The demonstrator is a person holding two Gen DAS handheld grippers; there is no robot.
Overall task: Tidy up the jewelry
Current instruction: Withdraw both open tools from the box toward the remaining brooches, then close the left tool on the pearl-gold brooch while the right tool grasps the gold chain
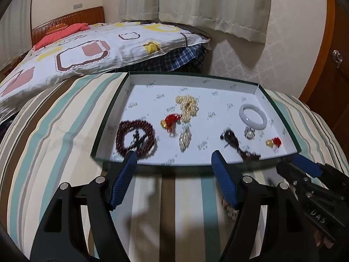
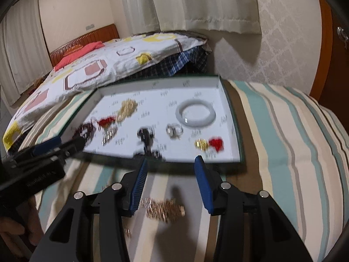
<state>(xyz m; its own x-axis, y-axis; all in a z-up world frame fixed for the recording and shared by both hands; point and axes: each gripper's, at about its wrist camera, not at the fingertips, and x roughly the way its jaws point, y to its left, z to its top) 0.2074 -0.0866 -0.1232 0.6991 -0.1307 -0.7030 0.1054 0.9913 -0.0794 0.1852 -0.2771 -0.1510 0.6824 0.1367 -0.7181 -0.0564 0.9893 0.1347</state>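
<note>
A shallow white box lid point(image 1: 278, 111) point(image 2: 226, 100) with a green rim lies on a striped cloth and holds jewelry: a dark red bead bracelet point(image 1: 136, 139), a cream bead bracelet point(image 1: 188, 107), a white bangle point(image 1: 253, 116) point(image 2: 195, 114), red tassel charms point(image 1: 172, 120) point(image 2: 216, 144), a dark pendant point(image 1: 231, 137) point(image 2: 145, 136) and a clear ring point(image 2: 174, 130). A gold-brown bead bracelet point(image 2: 163, 210) lies on the cloth in front of the lid, below my right gripper point(image 2: 171, 166). My left gripper point(image 1: 174, 159) hovers at the lid's near edge. Both are open and empty.
The striped cloth point(image 1: 54, 135) covers a rounded surface. A bed with a patterned quilt point(image 1: 87, 50) lies behind on the left. Curtains and a wall are behind, with a wooden door point(image 1: 333, 65) on the right. The right gripper shows in the left wrist view point(image 1: 309, 174).
</note>
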